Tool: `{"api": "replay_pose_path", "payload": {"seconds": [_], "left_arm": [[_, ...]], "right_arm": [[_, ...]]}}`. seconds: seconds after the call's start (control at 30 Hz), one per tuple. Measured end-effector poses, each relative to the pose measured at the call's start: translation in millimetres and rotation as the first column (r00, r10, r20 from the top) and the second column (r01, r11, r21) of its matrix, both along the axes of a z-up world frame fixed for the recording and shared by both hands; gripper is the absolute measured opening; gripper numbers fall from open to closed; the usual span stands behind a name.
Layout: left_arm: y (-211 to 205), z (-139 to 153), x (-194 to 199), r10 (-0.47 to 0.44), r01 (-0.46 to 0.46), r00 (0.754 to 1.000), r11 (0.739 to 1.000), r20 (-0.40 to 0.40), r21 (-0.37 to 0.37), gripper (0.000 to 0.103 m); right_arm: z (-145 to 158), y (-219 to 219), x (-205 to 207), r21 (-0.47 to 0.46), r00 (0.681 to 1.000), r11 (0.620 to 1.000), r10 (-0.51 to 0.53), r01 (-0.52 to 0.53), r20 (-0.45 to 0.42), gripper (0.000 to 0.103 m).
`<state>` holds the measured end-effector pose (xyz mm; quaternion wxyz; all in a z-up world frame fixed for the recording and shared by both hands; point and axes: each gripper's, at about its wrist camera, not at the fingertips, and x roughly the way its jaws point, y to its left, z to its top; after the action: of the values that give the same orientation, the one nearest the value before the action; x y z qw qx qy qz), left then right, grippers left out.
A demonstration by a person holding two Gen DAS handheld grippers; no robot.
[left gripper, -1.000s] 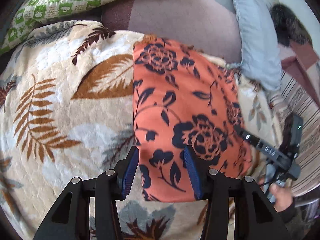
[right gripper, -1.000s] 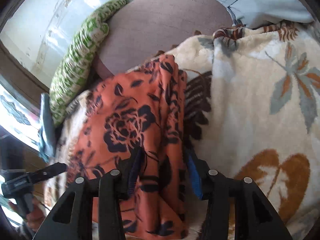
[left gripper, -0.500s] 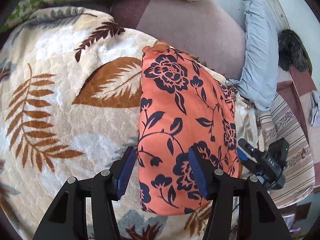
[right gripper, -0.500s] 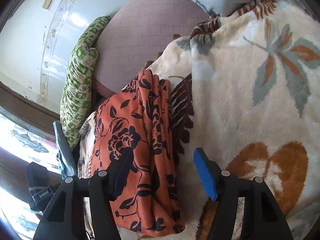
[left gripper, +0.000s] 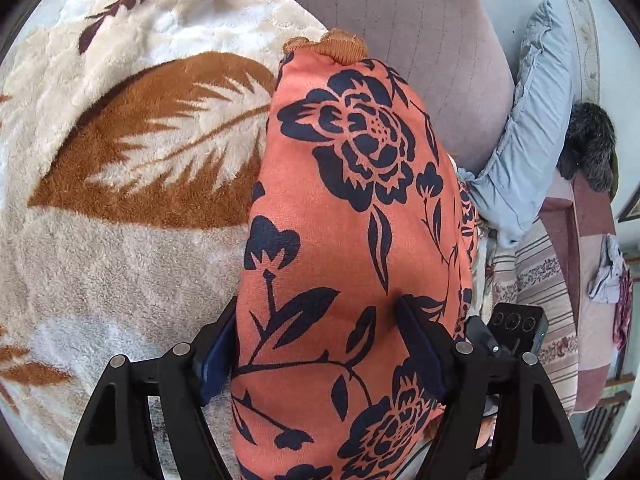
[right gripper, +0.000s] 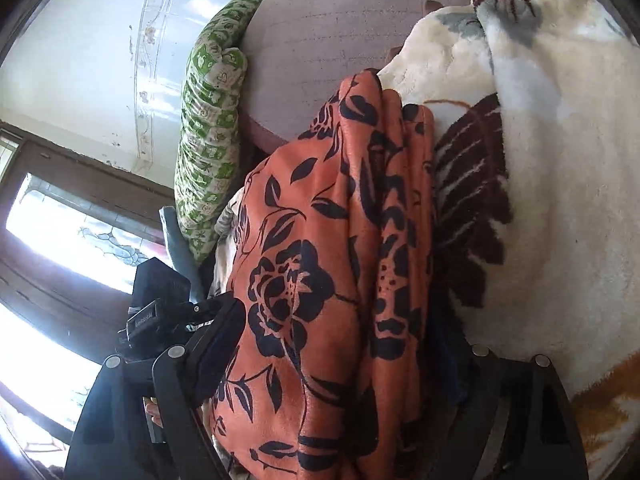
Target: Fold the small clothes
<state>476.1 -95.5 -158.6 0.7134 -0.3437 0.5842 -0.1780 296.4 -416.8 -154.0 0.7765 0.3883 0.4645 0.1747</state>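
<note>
lying on a leaf-print blanket, orange floral garment, mauve cushion behind

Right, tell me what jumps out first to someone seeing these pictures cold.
The orange floral garment dominates both views, a folded bundle on the cream leaf-print blanket, with its stacked edges showing in the right wrist view. The left gripper and right gripper each straddle its near end, fingers wide on either side. Behind it, a green-and-white patterned cushion leans against the pale wall.
</note>
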Motion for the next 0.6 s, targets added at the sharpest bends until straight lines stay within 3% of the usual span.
{"api": "replay_pose_path", "payload": {"seconds": [0.03, 0.07, 0.13, 0.17, 0.37, 0.6], "left_arm": [[4, -2, 1, 0.013, -0.013, 1.0, 1.0, -0.005, -0.009, 0.062], [7, -2, 0, 0.018, -0.018, 1.0, 1.0, -0.007, -0.018, 0.057], [10, 3, -7, 0.014, -0.014, 1.0, 1.0, 0.015, -0.014, 0.042], [10, 9, -12, 0.008, -0.008, 1.0, 1.0, 0.03, -0.001, 0.041], [32, 67, -56, 0.018, -0.022, 0.993, 0.999, 0.114, 0.034, 0.039], [103, 134, -136, 0.047, -0.065, 0.972, 0.995, 0.228, 0.072, 0.04]], "right_arm": [[0, 0, -2, -0.039, 1.0, 0.999, -0.004, 0.004, -0.012, 0.061], [0, -1, -4, -0.064, 1.0, 0.998, 0.004, -0.005, -0.018, 0.043], [10, 2, -12, -0.11, 1.0, 0.994, 0.002, -0.001, 0.002, 0.034], [17, 5, -17, -0.134, 1.0, 0.991, 0.001, 0.001, 0.009, 0.032], [65, 42, -45, -0.167, 0.997, 0.985, 0.044, -0.033, 0.057, 0.03], [116, 102, -88, -0.166, 0.985, 0.983, 0.105, -0.082, 0.135, 0.032]]}}
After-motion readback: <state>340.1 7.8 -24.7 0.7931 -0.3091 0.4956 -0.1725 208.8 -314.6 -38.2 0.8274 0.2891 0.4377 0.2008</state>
